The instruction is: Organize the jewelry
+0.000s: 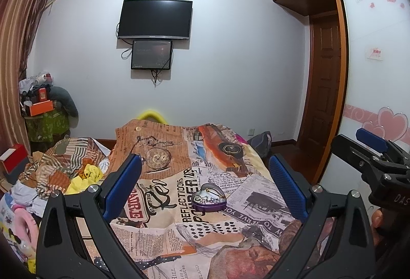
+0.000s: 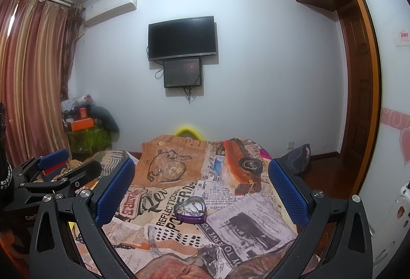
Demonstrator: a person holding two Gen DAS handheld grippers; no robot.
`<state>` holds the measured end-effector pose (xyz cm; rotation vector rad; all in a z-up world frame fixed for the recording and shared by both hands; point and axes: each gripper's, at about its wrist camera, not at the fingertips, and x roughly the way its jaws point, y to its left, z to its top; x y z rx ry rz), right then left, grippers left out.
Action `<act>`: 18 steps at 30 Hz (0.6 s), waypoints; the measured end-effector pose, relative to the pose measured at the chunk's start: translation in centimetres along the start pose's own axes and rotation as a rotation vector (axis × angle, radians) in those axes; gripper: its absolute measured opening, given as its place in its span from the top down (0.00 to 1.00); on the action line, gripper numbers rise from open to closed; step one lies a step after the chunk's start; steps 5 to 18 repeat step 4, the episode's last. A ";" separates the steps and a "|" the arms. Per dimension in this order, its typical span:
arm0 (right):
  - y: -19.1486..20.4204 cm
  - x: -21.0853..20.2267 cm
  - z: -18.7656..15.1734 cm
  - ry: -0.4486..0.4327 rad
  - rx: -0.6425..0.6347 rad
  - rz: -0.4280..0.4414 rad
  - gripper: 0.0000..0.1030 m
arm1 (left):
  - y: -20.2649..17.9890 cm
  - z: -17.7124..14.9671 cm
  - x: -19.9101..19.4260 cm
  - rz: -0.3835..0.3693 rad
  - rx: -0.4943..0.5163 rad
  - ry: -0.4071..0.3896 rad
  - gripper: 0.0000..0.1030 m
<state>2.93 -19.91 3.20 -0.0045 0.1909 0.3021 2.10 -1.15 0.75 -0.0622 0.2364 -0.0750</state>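
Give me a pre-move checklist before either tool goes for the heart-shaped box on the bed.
1. Left tool open and empty: ok, its blue pads stand wide apart with nothing between them.
2. Right tool open and empty: ok, same wide stance.
3. Heart-shaped box in view of both cameras: ok, it sits on the printed bedspread ahead of both tools.
4. Box uncovered: ok, no lid on it; silvery jewelry shows inside.
5. Path to the box free: ok, only flat bedspread lies between the pads and the box.
6. Loose jewelry outside the box: cannot tell, the busy print could hide small pieces.
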 end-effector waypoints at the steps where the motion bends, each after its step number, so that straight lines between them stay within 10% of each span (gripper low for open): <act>1: 0.0 0.2 0.0 0.005 0.001 -0.001 0.00 | 0.0 0.0 0.2 -0.001 -0.001 0.003 0.03; 18: -0.2 0.7 -0.2 0.019 0.006 -0.004 0.00 | 0.1 -0.2 0.8 0.004 -0.004 0.014 0.03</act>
